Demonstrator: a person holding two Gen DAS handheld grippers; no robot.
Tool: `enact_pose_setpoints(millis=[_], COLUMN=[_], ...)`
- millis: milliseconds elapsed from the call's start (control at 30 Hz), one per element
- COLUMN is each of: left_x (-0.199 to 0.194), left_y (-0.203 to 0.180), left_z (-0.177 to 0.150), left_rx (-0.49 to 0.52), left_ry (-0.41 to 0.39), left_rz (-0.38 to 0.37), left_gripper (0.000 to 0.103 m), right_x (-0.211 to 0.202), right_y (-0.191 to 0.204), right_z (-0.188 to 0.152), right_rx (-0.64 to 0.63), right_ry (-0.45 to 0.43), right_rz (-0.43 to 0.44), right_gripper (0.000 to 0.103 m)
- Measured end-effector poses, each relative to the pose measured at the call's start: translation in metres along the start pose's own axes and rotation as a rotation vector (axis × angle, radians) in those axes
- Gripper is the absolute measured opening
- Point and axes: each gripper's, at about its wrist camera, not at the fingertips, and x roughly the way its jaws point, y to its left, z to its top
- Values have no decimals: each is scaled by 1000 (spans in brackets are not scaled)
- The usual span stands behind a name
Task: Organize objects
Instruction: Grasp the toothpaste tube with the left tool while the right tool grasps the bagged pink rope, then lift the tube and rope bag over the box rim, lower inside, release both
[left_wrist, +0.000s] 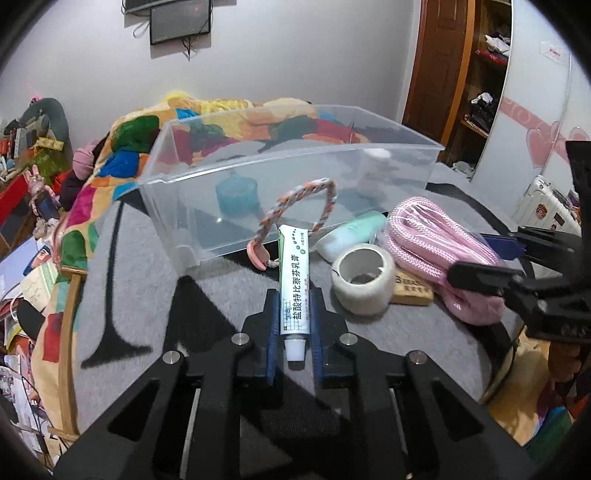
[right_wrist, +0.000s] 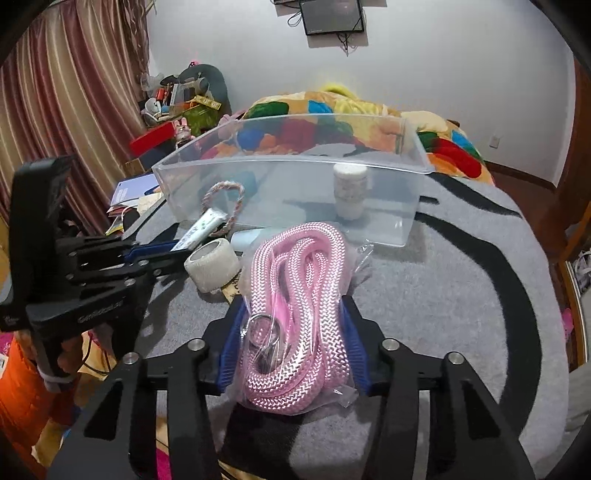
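My left gripper (left_wrist: 293, 306) is shut on a white ointment tube (left_wrist: 294, 280) with green print, cap toward the camera, just in front of the clear plastic bin (left_wrist: 258, 173). My right gripper (right_wrist: 293, 325) is shut on a bagged coil of pink rope (right_wrist: 299, 306), resting on the grey rug. The bin (right_wrist: 413, 162) holds a blue cup (left_wrist: 236, 195) and a white bottle (right_wrist: 349, 192). A braided loop strap (left_wrist: 295, 210) leans on the bin's front wall. The tube also shows in the right wrist view (right_wrist: 201, 229).
A white tape roll (left_wrist: 364, 278), a mint-and-white bottle (left_wrist: 351, 236) and a small tan box (left_wrist: 412, 290) lie between the grippers. A grey and black rug (right_wrist: 461, 277) covers the surface. A colourful blanket (left_wrist: 122, 155) lies behind the bin. Clutter fills the left side.
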Motion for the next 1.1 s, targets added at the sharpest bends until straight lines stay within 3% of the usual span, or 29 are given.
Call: enact_pose_setpoints(millis=[233,467,800,1100], left_x=[-27,-47,-12,-9], left_y=[1,4,6,8], left_z=[3,17,23,4], left_rx=[-11,-29,5,29], left_ry=[-46,-81,92,159], left_rz=[-36,-69,-67,-52], left_gripper=[15,15,15,15], right_x=[-13,-39,-42,-34], right_y=[-9,-13,13,-6], right_z=[1,16,25,21], right_rx=[40,51,-5,61], right_ry=[-22,-105,-121,-100], right_rz=[4,9,119,96], right_gripper=[40,40,40,40])
